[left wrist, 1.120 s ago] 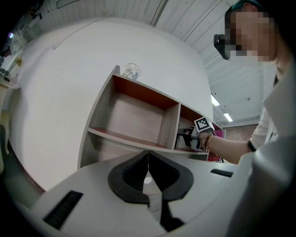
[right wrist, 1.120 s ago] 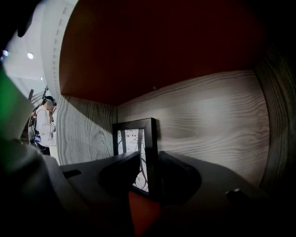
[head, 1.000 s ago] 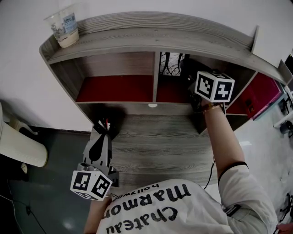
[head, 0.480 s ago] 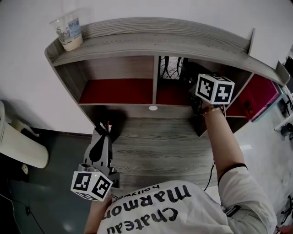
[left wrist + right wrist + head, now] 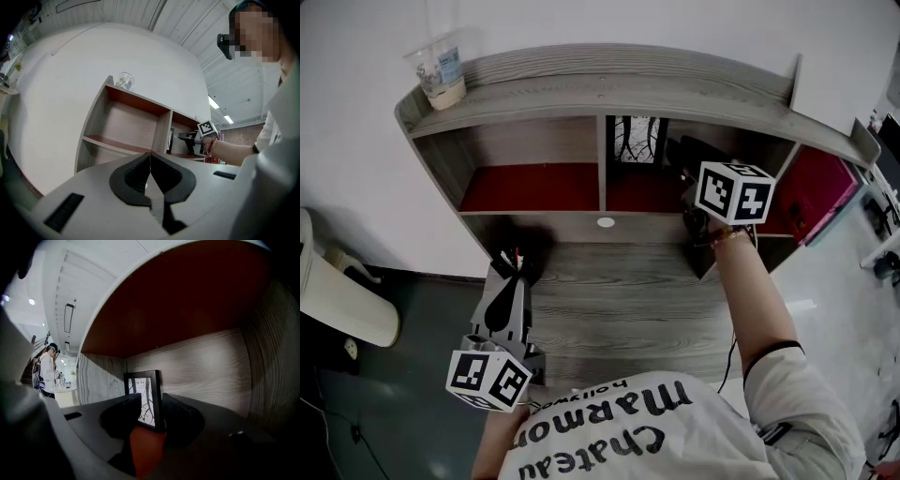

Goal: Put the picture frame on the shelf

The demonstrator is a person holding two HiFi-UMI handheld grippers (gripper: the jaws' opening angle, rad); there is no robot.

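Note:
A black picture frame (image 5: 636, 141) with a branch print stands upright at the back of the middle compartment of the grey wooden shelf (image 5: 609, 89). My right gripper (image 5: 680, 161) reaches into that compartment, just right of the frame. In the right gripper view the picture frame (image 5: 144, 399) stands on the red shelf floor against the back wall, beyond my right gripper (image 5: 151, 400), whose jaws are open with a gap on each side. My left gripper (image 5: 512, 261) hangs low at the desk's left front, shut and empty. In its own view the left gripper (image 5: 150, 159) has its jaws pressed together.
A plastic cup (image 5: 439, 70) stands on the shelf's top board at the left end. The left compartment (image 5: 530, 183) has a red floor. The wooden desk top (image 5: 619, 300) lies below the shelf. A pink cabinet (image 5: 816, 192) sits at the right, a white seat (image 5: 337, 300) at the left.
My right gripper has drawn back a little from the frame, which stays standing in the compartment. The left gripper has not moved.

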